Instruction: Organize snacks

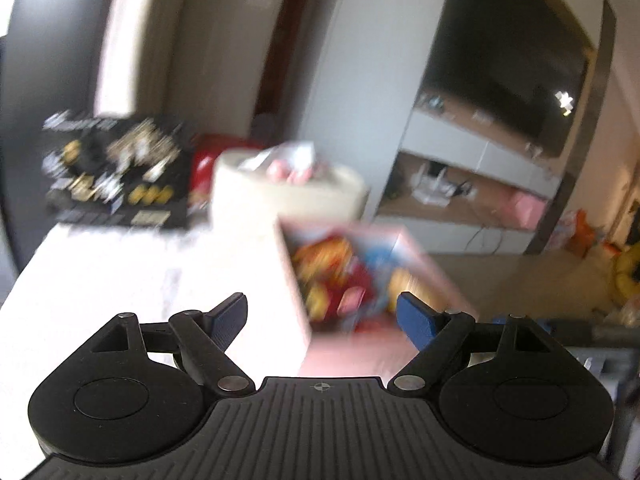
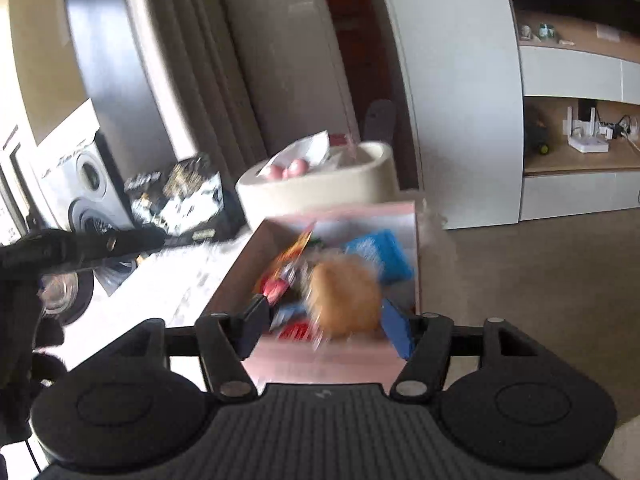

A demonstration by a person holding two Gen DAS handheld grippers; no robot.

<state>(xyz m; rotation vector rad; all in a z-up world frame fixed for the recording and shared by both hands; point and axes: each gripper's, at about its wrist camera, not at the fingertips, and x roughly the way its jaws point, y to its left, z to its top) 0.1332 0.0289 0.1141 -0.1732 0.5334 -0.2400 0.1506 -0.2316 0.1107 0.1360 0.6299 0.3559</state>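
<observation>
An open pink box (image 1: 408,248) of mixed snack packets stands at the right end of the white table (image 1: 100,280). Behind it is a cream round tub (image 1: 288,196) with a bag of pink balls (image 1: 292,168) inside. My left gripper (image 1: 322,318) is open and empty, hovering at the box's near left corner. In the right wrist view my right gripper (image 2: 326,328) hangs over the pink box (image 2: 340,212). A round golden-brown snack (image 2: 344,300) sits blurred between its fingers, near the right pad and apart from the left one. A blue packet (image 2: 380,252) lies in the box.
A black printed box (image 1: 116,168) and something red (image 1: 206,164) stand at the table's back left. A silver speaker (image 2: 86,184) sits further left. A dark blurred bar (image 2: 100,244) crosses the left side. Shelving with a router (image 2: 588,142) stands right, above carpet (image 2: 540,280).
</observation>
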